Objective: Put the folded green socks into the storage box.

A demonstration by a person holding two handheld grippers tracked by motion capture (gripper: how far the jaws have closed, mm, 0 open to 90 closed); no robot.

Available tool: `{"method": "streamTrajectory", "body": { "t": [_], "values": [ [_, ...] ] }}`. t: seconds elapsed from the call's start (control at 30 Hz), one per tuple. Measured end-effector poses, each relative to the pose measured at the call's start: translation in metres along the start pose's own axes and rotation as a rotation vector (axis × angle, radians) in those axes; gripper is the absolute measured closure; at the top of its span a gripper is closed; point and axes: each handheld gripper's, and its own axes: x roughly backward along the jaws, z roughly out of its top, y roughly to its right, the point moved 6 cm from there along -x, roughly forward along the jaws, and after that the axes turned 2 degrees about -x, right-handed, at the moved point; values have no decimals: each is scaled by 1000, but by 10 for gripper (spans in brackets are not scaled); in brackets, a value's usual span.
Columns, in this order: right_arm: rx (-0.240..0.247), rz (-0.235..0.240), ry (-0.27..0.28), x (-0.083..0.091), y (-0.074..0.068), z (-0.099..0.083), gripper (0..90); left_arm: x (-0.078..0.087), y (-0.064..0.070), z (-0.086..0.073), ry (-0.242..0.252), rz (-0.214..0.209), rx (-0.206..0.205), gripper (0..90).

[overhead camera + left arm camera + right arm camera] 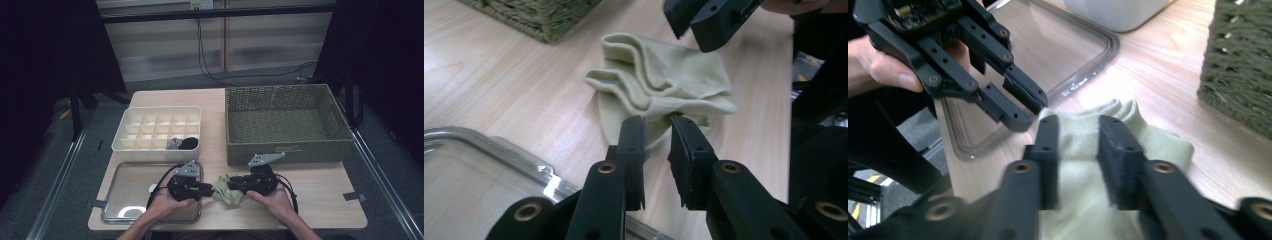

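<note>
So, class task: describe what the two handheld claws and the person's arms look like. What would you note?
The left claw and right claw are black, each with two flat jaws on linked bars with brass-coloured pivot rivets. Each carries a grey three-cornered plate on top and trails a black cable. The forearms are bare, with no sleeves in sight.

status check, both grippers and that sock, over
Left gripper and right gripper both open, fingers either side of the sock. Sock crumpled on the table, not gripped. Nothing in the way.
</note>
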Motion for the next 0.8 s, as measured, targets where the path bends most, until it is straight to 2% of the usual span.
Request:
{"method": "streamTrajectory", "body": {
  "t": [0.1,0.27,0.3,0.33,0.43,0.53,0.63,0.8],
  "values": [
    [-2,-1,-31,-6,0,-5,771,0,-3,0,-4,6,3,754],
    [14,4,-75,-20,-2,-11,816,-7,2,-5,-48,-23,-8,757],
    [15,2,-87,-23,-1,-13,819,-8,2,-6,-70,-20,-11,754],
    [19,-4,-100,-26,-1,-16,818,-10,3,-6,-57,-23,-3,747],
    [26,-15,-119,-32,1,-23,833,-9,5,-7,-66,-32,-15,732],
    [45,-27,-122,-32,2,-23,854,-5,6,-2,-32,-25,-13,715],
    [37,-26,-108,-29,2,-21,789,-3,5,3,-15,-19,-8,716],
    [17,-28,-76,-19,4,-18,766,-2,7,15,25,-21,-15,720]
  ]
}}
